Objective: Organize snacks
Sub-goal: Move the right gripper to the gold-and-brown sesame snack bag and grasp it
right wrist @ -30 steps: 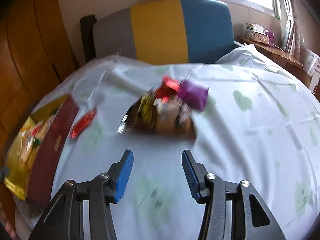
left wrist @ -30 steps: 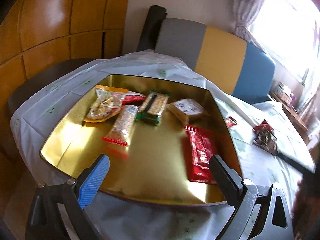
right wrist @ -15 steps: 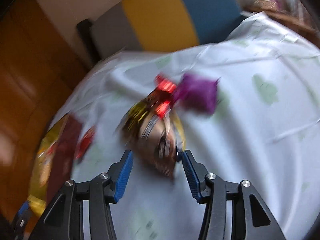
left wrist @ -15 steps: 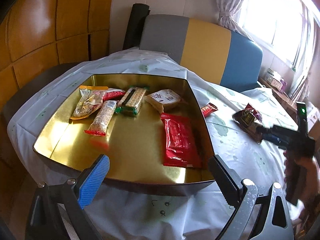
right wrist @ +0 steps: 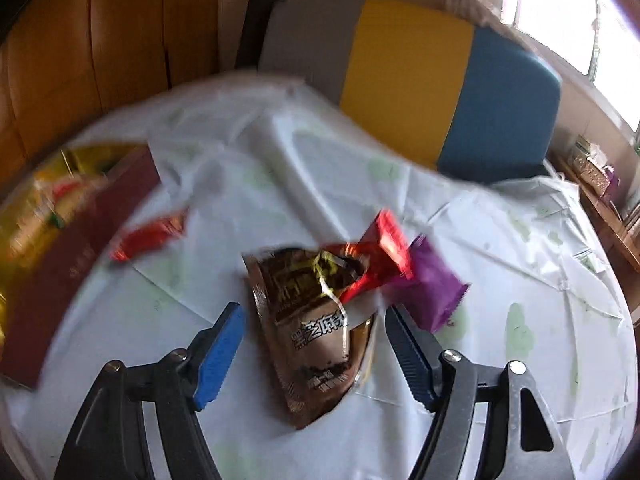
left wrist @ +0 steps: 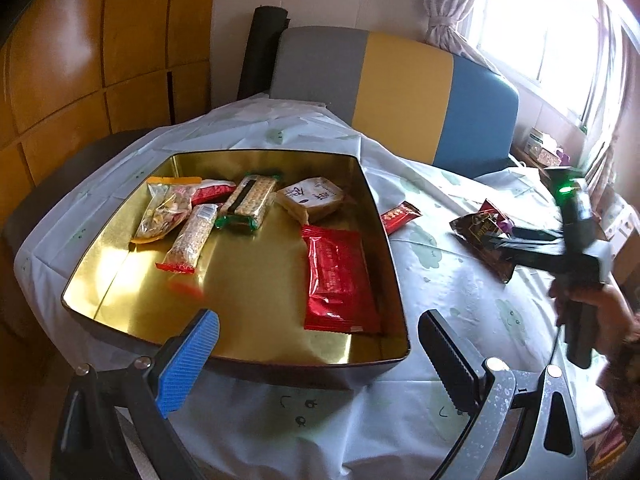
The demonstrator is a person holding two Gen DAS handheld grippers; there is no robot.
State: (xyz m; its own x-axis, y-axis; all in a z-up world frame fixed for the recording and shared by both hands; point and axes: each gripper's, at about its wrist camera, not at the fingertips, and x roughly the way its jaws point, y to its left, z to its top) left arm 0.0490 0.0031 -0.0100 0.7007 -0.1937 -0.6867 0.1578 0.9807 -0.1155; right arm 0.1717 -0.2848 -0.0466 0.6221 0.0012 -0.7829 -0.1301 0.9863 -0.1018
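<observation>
A gold tin [left wrist: 264,153] on the white tablecloth holds several snacks, among them a big red packet [left wrist: 338,276], a cracker pack [left wrist: 250,200] and an oat bar [left wrist: 192,238]. My left gripper [left wrist: 320,320] hovers open and empty over the tin's near rim. To the right, a brown snack packet [right wrist: 316,320] lies flat on the cloth. My right gripper [right wrist: 314,314] straddles it with its jaws opening, and the pads do not press it. A red packet [right wrist: 380,256] and a purple one [right wrist: 432,284] lie just beyond. A small red packet [right wrist: 150,236] sits beside the tin.
A chair with a grey, yellow and blue back [left wrist: 400,92] stands behind the round table. Wooden panels [left wrist: 80,60] fill the left wall. A person's hand [left wrist: 600,312] holds the right gripper's handle at the right. The table's edge falls away below my left gripper.
My right gripper advanced to the brown packet and its jaws widened around it. My left gripper drew back from the tin, and the right gripper with its hand came into the left view.
</observation>
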